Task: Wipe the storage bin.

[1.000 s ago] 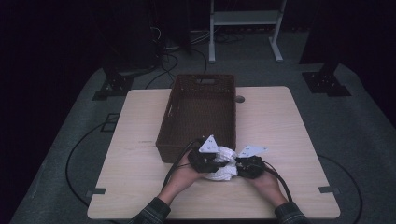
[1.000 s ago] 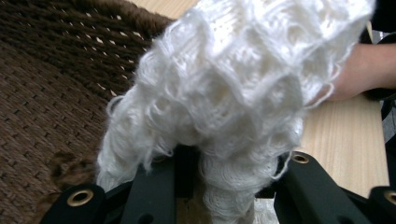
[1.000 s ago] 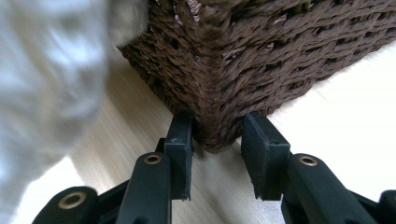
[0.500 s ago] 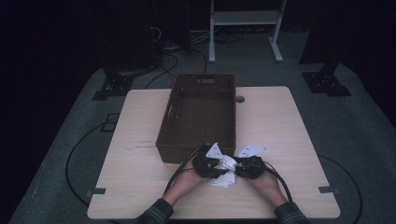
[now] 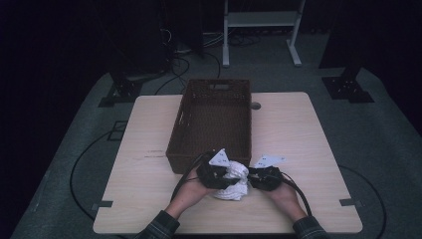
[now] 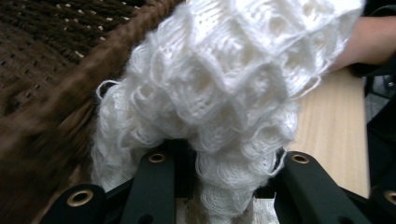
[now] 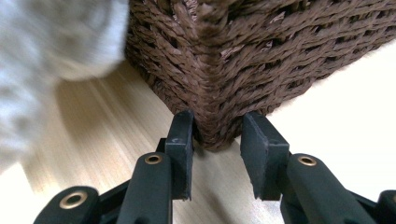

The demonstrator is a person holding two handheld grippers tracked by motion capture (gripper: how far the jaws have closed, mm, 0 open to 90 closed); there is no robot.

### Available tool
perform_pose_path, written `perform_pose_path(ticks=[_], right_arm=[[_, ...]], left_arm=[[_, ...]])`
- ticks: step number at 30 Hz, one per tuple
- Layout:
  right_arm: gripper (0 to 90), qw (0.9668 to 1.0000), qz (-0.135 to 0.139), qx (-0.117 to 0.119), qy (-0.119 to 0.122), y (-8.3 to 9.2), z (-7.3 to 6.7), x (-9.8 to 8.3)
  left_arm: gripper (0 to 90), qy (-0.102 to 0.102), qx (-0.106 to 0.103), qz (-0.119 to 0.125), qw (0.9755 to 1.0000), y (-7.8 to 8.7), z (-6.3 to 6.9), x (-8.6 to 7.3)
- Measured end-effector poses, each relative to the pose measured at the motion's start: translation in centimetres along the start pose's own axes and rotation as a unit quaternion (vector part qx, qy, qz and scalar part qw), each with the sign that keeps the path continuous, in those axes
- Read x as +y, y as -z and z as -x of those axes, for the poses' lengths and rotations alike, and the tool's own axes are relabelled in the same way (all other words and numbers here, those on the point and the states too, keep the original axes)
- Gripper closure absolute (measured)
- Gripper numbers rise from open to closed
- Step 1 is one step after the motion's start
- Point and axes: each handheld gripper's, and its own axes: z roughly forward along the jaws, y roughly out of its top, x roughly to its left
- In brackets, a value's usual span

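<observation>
Left gripper view: left gripper (image 6: 219, 186) clenched on the white knit cloth (image 6: 224, 93), which bunches up over the jaws beside the wicker basket (image 6: 51, 70). Right gripper (image 7: 215, 154) released, jaws straddling the basket's near corner, nothing pinched. In the high view the cloth (image 5: 233, 179) sits on the tabletop (image 5: 149, 149) between both grippers, just before the basket (image 5: 214, 119). Risk: loose loops could snag on the weave during lifting and drag the basket

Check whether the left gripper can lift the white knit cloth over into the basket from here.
Probably yes: the left gripper is shut on the white knit cloth, right beside the basket near wall; only that rim needs clearing.
</observation>
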Motion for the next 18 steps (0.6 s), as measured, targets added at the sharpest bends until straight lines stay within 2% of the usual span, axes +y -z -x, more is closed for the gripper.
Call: perform_pose_path(ticks=[2, 3, 5, 7, 10, 11, 12, 14, 18], right_arm=[[64.3, 1.0, 0.0, 0.001, -0.001, 0.0, 0.0, 0.0], [64.4, 1.0, -0.001, 0.001, -0.003, 0.0, 0.0, 0.0], [64.4, 1.0, -0.001, 0.002, -0.005, 0.0, 0.0, 0.0], [64.4, 1.0, -0.001, 0.003, -0.006, 0.0, 0.0, 0.0], [64.4, 1.0, -0.001, 0.005, -0.005, 0.0, 0.1, 0.0], [64.4, 1.0, -0.002, 0.005, -0.004, 0.0, 0.1, 0.0], [64.4, 1.0, -0.002, 0.005, -0.004, 0.0, 0.1, 0.0], [64.4, 1.0, -0.002, 0.004, -0.003, 0.0, 0.0, 0.0], [64.4, 1.0, -0.002, 0.004, -0.003, 0.0, 0.0, 0.0]], left_arm=[[67.5, 0.007, 0.008, 0.004, 0.9999, 1.5, -0.1, -0.7], [67.5, 0.007, 0.008, 0.004, 0.9999, 1.5, -0.1, -0.7], [67.3, 0.013, 0.019, 0.003, 0.9997, 3.0, -0.3, -1.5], [67.2, 0.015, 0.024, 0.004, 0.9996, 3.6, -0.3, -1.8], [67.2, 0.024, 0.041, 0.004, 0.9989, 5.4, -0.6, -2.7], [67.2, 0.035, 0.052, 0.007, 0.998, 6.6, -0.8, -3.5], [67.1, 0.035, 0.052, 0.007, 0.998, 6.6, -0.8, -3.5], [67.2, 0.046, 0.064, 0.006, 0.9969, 7.8, -1.1, -4.3], [67.2, 0.07, 0.09, 0.012, 0.9934, 10.5, -1.8, -6.2]])
